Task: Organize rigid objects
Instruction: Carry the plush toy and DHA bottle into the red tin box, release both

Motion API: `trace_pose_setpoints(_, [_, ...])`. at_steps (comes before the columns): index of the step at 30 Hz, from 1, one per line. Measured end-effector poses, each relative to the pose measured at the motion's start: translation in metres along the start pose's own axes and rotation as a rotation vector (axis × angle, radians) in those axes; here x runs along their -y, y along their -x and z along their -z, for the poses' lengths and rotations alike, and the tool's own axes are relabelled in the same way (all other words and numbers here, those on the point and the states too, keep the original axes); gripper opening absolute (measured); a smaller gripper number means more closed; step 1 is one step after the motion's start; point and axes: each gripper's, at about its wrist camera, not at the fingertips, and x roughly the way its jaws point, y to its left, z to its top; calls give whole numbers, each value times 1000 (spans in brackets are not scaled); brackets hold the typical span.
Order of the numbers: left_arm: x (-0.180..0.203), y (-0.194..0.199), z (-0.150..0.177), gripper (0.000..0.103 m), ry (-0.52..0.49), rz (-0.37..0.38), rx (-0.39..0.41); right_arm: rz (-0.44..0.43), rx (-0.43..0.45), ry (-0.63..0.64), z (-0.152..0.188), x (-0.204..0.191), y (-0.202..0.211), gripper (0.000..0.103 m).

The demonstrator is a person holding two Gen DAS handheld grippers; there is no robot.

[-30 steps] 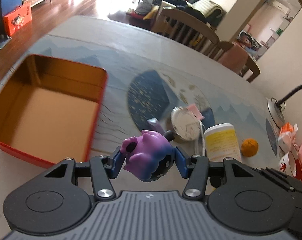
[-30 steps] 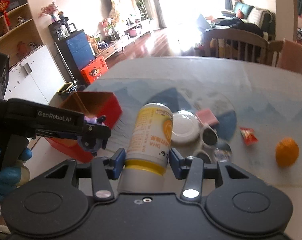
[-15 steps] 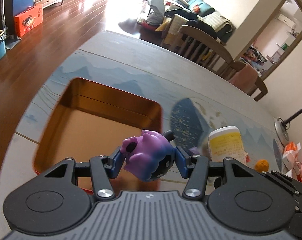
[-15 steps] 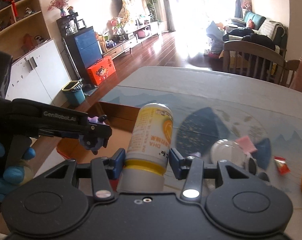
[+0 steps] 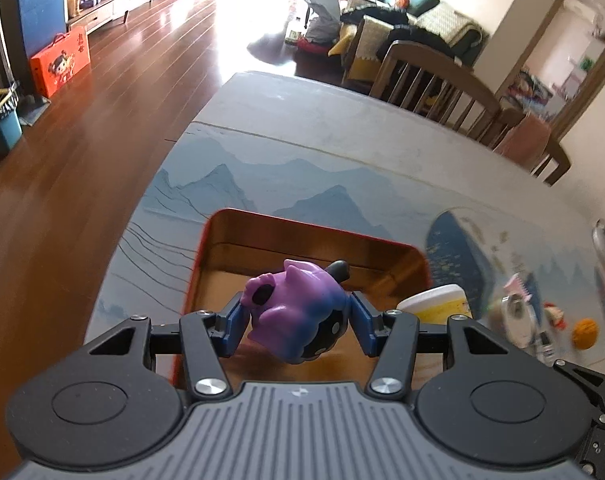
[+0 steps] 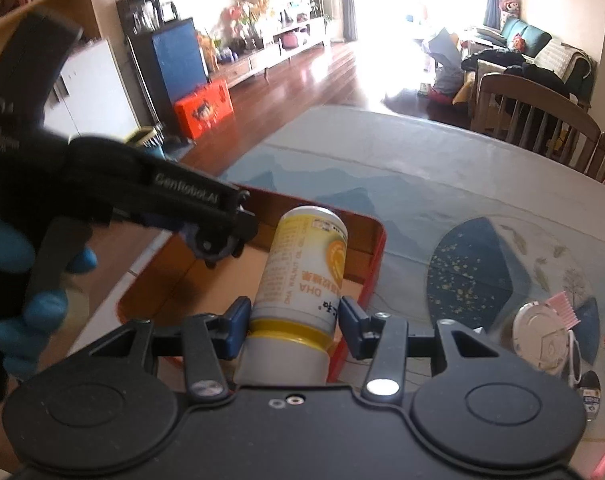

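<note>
toy figure: purple fading to dark blue, black round patch at 5 o'clock
tin box: red outside, coppery orange inside
bottle: pale yellow label with an orange swirl, yellow band, white base
left gripper: black body, blue pads
right gripper: black body, blue pads
tablecloth: grey-blue with mountain outlines
orange fruit: orange, at 3 o'clock

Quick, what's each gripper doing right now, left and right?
Left gripper: closed on the purple toy, above the red tin.
Right gripper: closed on the yellow bottle.
</note>
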Motion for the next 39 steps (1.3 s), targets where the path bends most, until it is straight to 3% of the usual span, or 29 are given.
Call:
trace_pose_setpoints(10, [-8,-40,-13,53,-65,-16,-59,42,-67,33,-7,-19,-48,47])
trace_pose_setpoints(20, [-9,-52,-13,54,-115,-8,-73,78,-115,31,-6,-26,-72,47])
trace_pose_setpoints(33, [-5,-58,-16,53,-147,-13,-75,113,-133,90,-5,-38,-71,49])
trace_pose_setpoints(39, [-4,-56,-17,53,-153,-35,-64,123,-119,105,-4,-38,-62,57])
